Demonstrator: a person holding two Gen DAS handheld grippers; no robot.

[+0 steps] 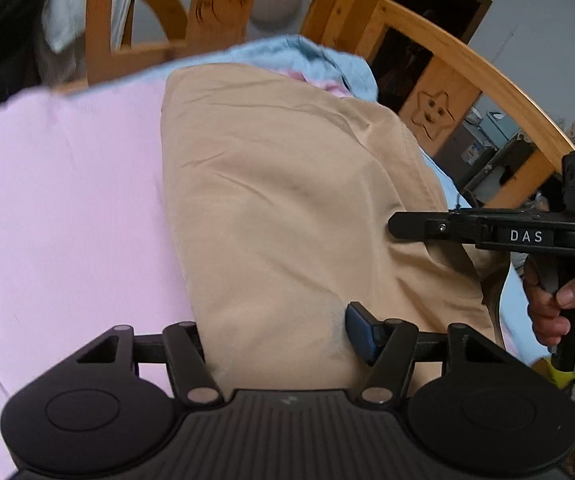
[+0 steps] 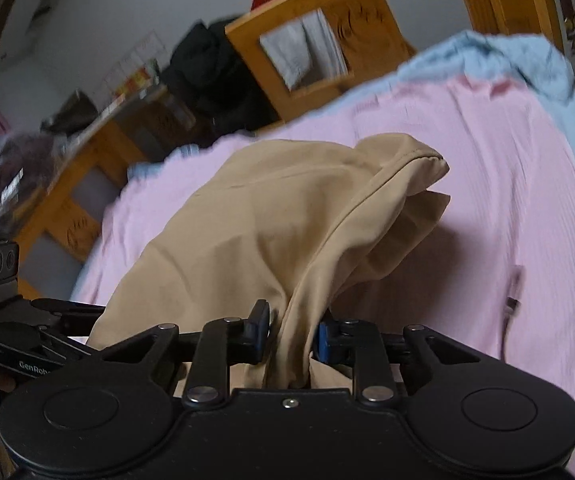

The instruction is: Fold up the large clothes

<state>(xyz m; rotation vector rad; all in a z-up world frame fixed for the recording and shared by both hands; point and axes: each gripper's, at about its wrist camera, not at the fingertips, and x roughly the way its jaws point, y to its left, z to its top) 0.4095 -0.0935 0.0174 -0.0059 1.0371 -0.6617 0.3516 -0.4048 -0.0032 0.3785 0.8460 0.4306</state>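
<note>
1. The tan garment (image 2: pixel 271 220) lies on the pink sheet (image 2: pixel 487 184) of a wooden-framed bed (image 1: pixel 467 64), its near edge lifted.
2. The right gripper (image 2: pixel 291 332) has its jaws clamped on a bunched fold.
3. The left gripper (image 1: pixel 279 332) has cloth between its jaws; whether they press on it cannot be told.
4. Judgement: a fold is starting; next, carry the edge across evenly.
5. Legible: "DAS" (image 1: pixel 526 236); "GenRob…" (image 2: pixel 33 367).

Home bedroom: wooden bed frame (image 1: pixel 223 4), pink sheet (image 1: pixel 67 200), blue blanket (image 2: pixel 507 60).
</note>
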